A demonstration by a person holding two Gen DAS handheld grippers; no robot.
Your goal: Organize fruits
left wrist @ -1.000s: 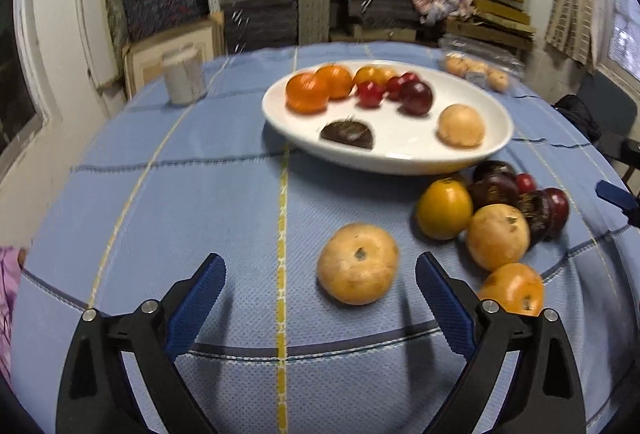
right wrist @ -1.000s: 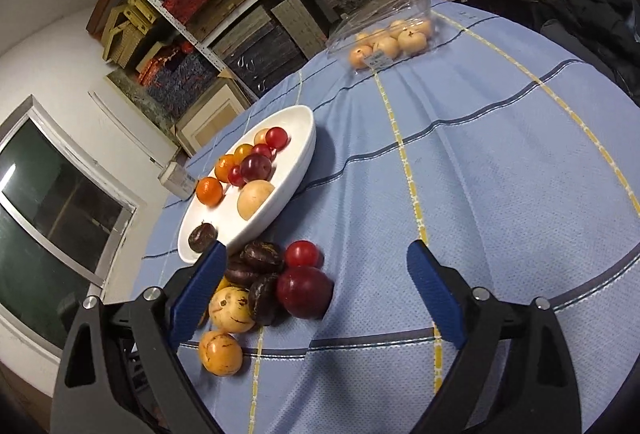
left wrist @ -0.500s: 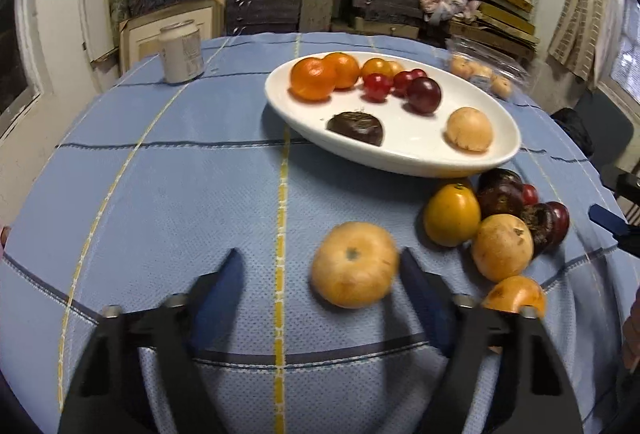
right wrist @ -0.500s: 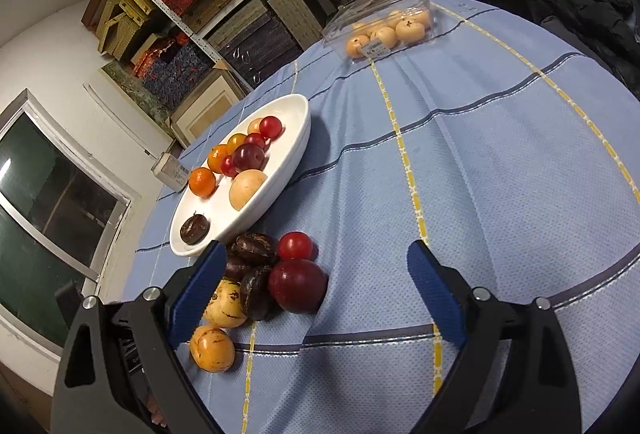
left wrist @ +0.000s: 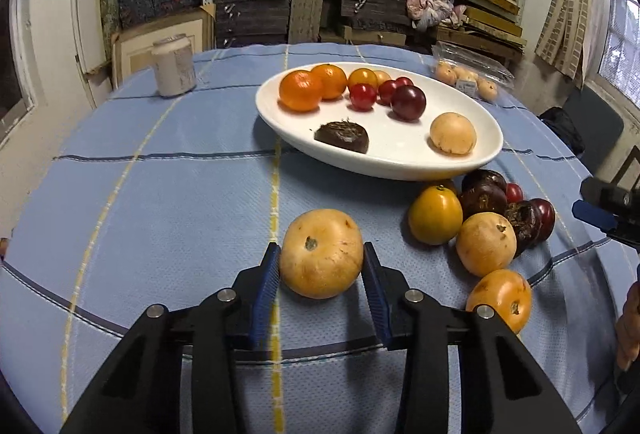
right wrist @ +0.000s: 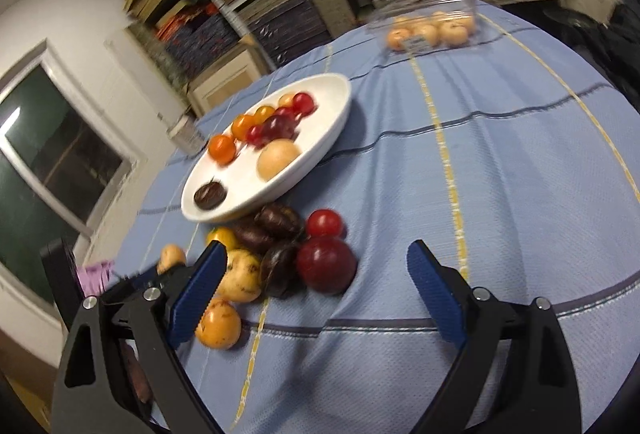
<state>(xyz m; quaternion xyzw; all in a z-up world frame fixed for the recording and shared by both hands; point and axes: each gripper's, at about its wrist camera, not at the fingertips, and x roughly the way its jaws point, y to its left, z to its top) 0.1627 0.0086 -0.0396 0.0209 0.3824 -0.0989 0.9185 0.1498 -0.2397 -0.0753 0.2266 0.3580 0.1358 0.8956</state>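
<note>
Tongs clamped on tan fruit, white plate as landmark.

Left wrist view: left tongs point(left wrist: 320, 266), jaws just drawn in, blue pads pressing both flanks of tan round fruit point(left wrist: 321, 253) resting on blue-clothed bench point(left wrist: 160, 194), near side of white plate point(left wrist: 400, 166). On plate: oranges, small red fruits, dark plum, brown halved piece, pale fruit. Loose pile point(left wrist: 484, 218) of yellow, tan, dark and red fruits just beside plate's near right rim. Can point(left wrist: 174, 65) well left of plate; clear pack of pale fruits point(left wrist: 468, 76) beyond its far right edge.
Right wrist view, blurred: right tongs point(right wrist: 312, 290) released, jaws spread wide, nothing gripped, hanging over cloth just below loose pile, dark red plum point(right wrist: 326, 264) nearest between them, plate beyond.
</note>
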